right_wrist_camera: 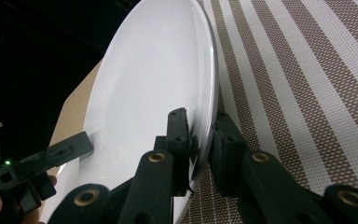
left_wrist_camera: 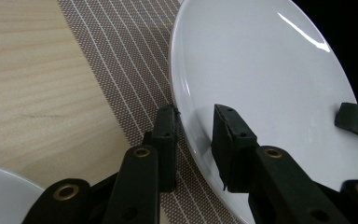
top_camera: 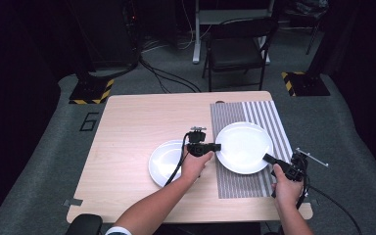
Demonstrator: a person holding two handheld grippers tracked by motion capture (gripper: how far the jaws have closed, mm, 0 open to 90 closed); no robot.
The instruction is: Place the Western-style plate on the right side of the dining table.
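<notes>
Nearest you, at the bottom of the high view, your two forearms come up toward the centre right of the frame, and both tools are closed on the same plate (top_camera: 244,147): your left gripper (top_camera: 217,147) pinches its left rim, your right gripper (top_camera: 266,157) pinches its lower right rim. In the left gripper view the jaws stand narrow with the rim between them, one pad under the edge and one on the white face; the right gripper view shows the same clamp from the opposite side, the rim sandwiched between the pads, and your other tool's jaw shows at the far edge of the plate. So the plate lies between your hands, each gripper pointing inward at it, and the line from one grip to the other runs from left to lower right across the plate. It sits over the striped mat (top_camera: 252,117) in the right half of the table (top_camera: 142,117), and whether it rests on the mat or is just off it I cannot tell. The second plate (top_camera: 164,164) lies to the left, under and just beside your left hand (top_camera: 196,164), which is clearly the nearer one to it. Any move leftward would have to carry both grips together and level, or the rim may slip from one pair of pads
</notes>
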